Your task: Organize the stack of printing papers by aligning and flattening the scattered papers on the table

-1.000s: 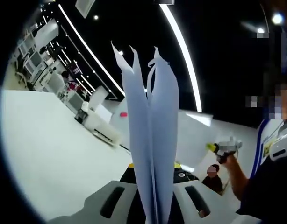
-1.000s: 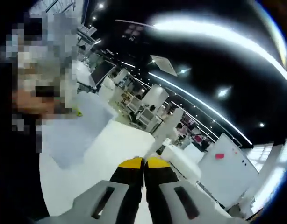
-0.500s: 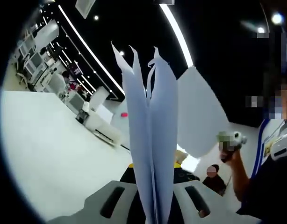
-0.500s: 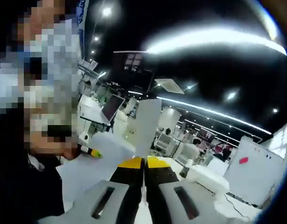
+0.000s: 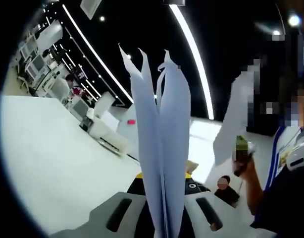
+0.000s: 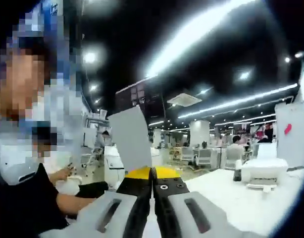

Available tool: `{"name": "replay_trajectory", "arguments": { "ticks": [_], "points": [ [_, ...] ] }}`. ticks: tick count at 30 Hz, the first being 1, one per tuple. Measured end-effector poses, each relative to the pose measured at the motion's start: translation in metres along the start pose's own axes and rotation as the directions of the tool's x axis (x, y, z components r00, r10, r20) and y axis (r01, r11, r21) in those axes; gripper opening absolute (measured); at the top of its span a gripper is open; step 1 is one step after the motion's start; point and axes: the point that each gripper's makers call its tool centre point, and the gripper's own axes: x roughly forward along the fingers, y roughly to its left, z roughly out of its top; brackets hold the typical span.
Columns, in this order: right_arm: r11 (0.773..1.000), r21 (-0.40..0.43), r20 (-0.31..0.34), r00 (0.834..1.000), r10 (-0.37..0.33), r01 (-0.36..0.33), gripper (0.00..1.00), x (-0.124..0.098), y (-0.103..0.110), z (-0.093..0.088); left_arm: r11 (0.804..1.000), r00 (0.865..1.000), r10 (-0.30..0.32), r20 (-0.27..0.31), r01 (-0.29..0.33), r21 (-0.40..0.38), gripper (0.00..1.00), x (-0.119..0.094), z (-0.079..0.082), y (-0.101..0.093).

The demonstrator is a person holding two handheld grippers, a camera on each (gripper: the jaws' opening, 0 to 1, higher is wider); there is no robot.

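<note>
Left gripper [image 5: 162, 179] clamped on a sheaf of papers [image 5: 159, 148] standing upright at frame centre above the white table [image 5: 58, 163]. Right gripper [image 6: 152, 173], lower centre, closed tight, apparently pinching a single sheet [image 6: 132, 140] rising upper left.

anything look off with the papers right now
Yes. The sheets clamped in the left gripper stand on edge with their top corners splayed apart and uneven, not squared. The right gripper pinches one separate sheet, apart from the bundle.
</note>
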Motion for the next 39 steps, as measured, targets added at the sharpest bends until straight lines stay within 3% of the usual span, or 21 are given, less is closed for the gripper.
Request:
{"name": "replay_trajectory", "arguments": {
  "ticks": [9, 20, 24, 30, 33, 34, 39],
  "points": [
    [0.981, 0.195, 0.03, 0.999, -0.018, 0.011, 0.0, 0.009, -0.014, -0.027, 1.0, 1.0, -0.002, -0.002, 0.002, 0.0, 0.06, 0.001, -0.001, -0.003],
    [0.937, 0.343, 0.03, 0.996, -0.086, 0.07, 0.0, 0.018, -0.037, -0.062, 1.0, 1.0, -0.005, -0.006, 0.005, 0.003, 0.06, 0.001, -0.002, -0.002],
    [0.908, 0.41, 0.02, 0.994, -0.109, 0.092, 0.0, 0.022, -0.049, -0.077, 1.0, 1.0, -0.006, -0.007, 0.006, 0.005, 0.06, 0.002, -0.002, -0.004],
    [0.819, 0.568, 0.034, 0.991, -0.126, 0.084, 0.0, 0.03, -0.066, -0.088, 1.0, 1.0, -0.008, -0.009, 0.008, 0.008, 0.06, 0.002, -0.003, -0.006],
    [0.825, 0.562, 0.043, 0.994, -0.102, 0.06, 0.0, 0.036, -0.058, -0.079, 1.0, 1.0, -0.007, -0.006, 0.007, 0.005, 0.06, 0.002, -0.002, -0.006],
    [0.842, 0.538, 0.048, 0.996, -0.072, 0.035, 0.0, 0.04, -0.05, -0.072, 1.0, 1.0, -0.007, -0.006, 0.007, 0.004, 0.06, 0.003, -0.002, -0.006],
    [0.881, 0.468, 0.058, 0.997, 0.046, -0.068, 0.0, 0.049, -0.013, -0.048, 1.0, 1.0, -0.01, -0.01, 0.01, 0.006, 0.06, 0.004, -0.003, -0.008]
  ]
}}
